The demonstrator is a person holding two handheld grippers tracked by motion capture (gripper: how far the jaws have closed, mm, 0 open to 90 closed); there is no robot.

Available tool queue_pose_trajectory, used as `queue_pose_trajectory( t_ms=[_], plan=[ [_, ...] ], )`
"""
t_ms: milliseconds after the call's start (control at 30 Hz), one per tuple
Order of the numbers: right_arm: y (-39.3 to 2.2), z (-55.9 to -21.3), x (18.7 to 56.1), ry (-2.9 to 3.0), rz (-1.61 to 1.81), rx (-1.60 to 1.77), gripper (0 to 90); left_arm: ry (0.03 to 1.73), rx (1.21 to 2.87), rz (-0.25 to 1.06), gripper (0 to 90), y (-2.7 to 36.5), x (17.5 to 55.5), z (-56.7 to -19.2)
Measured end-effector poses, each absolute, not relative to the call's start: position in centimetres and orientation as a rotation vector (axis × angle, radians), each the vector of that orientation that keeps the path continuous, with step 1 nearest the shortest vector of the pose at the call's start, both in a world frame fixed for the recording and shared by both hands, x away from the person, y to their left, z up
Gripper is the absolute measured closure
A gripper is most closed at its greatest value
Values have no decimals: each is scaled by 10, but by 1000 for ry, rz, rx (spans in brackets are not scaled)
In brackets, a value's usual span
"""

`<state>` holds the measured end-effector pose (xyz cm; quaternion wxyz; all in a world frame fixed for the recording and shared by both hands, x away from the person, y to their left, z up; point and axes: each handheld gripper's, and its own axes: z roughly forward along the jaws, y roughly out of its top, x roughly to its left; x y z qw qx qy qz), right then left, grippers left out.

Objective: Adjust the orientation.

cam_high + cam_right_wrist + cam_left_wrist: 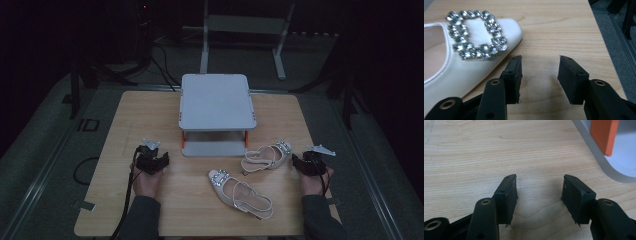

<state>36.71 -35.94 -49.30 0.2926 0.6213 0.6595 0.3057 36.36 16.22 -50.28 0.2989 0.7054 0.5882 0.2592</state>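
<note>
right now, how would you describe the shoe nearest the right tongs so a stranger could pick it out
Start at the grey two-tier stand at the back middle of the wooden table. Off its front right corner, just ahead of the open right tongs, lies a cream slingback shoe. Unlike its twin near the table's front edge, its jewelled buckle points towards those tongs.

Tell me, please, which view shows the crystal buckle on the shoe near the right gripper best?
The right gripper view: the buckle is close and sharp on the shoe toe. In the high view it is a small sparkle. The left gripper view gives bare table.
</note>
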Motion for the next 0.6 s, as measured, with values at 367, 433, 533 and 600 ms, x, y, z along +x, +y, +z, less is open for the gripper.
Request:
queue_pose_trajectory(
  t_ms=[367,433,533,600],
  plan=[
    [-358,-491,365,1761,820,1634,518,1459,1854,614,486,146,344,-483],
    [-357,-491,365,1762,819,1631,514,1427,1851,595,486,140,339,-479],
    [-357,-491,365,1765,817,1630,504,1385,1864,572,481,132,334,-473],
    [-356,-491,365,1766,819,1628,500,1351,1879,580,476,125,331,-469]
  ],
)
